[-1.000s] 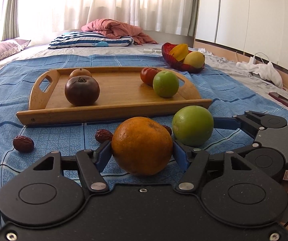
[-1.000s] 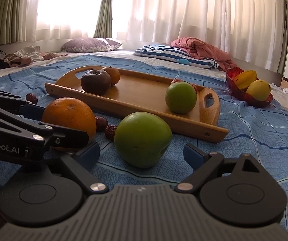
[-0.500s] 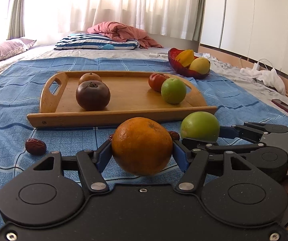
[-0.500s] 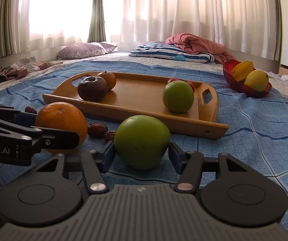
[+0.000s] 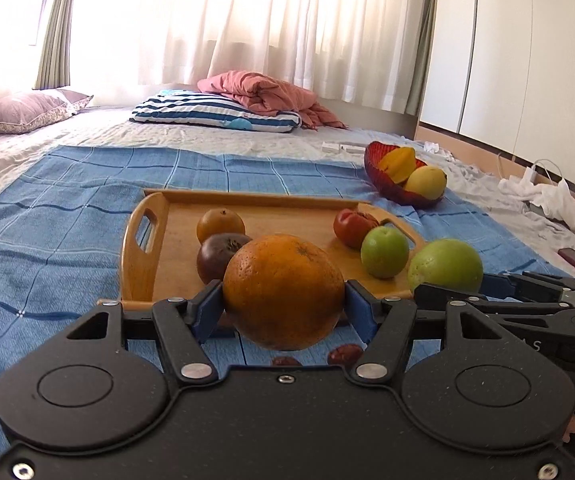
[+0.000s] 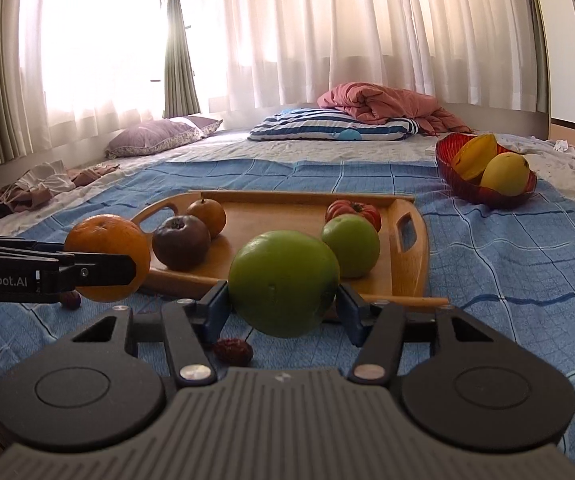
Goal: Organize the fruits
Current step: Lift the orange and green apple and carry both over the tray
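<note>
Both tools are loaded: left tool [image 5: 283, 306] clamped on the orange [image 5: 283, 291], right tool [image 6: 283, 306] clamped on the big green fruit [image 6: 283, 283], both held above the blue bedspread [image 6: 507, 256], with the wooden tray [image 6: 411, 268] at 12 o'clock and dried dates [image 6: 233, 352] underneath.

Both wrist views sit low, close behind their fingers, facing the curtains [image 5: 287, 20]. Shared: wooden tray [image 5: 143, 240], red bowl [image 6: 447, 156]
</note>
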Motion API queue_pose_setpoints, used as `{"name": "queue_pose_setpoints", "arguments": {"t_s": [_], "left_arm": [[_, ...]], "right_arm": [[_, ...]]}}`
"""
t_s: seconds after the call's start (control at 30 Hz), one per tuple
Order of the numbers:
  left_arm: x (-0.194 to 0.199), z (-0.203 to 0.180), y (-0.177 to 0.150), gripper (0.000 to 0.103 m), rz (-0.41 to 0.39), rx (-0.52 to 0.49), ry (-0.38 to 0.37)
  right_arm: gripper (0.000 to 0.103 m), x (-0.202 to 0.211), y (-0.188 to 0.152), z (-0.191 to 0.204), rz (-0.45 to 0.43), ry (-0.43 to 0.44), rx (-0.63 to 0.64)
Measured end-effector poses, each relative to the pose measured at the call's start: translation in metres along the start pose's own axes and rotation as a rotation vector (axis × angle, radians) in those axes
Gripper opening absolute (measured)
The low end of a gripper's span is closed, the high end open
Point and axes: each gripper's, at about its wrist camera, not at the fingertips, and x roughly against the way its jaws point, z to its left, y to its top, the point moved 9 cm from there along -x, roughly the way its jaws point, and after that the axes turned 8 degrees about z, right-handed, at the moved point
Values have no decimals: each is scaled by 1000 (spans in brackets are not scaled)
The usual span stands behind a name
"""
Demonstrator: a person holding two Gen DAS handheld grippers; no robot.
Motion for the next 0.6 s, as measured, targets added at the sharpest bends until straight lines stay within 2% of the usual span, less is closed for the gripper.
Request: {"name": "queue_pose_setpoints", "arguments": {"t_s": [0.23,0.43,0.6], "left_arm": [[-6,15,51,63,-56,-11,33],[-20,26,87,63,-62,13,35],[-34,34,106,63,-46,34,26]], "right_arm": [[60,-8,45,-10,-24,-18,-48],[60,-27,78,-25,4,-53,-88],[60,-41,98,-36,22,-47,-128]]}}
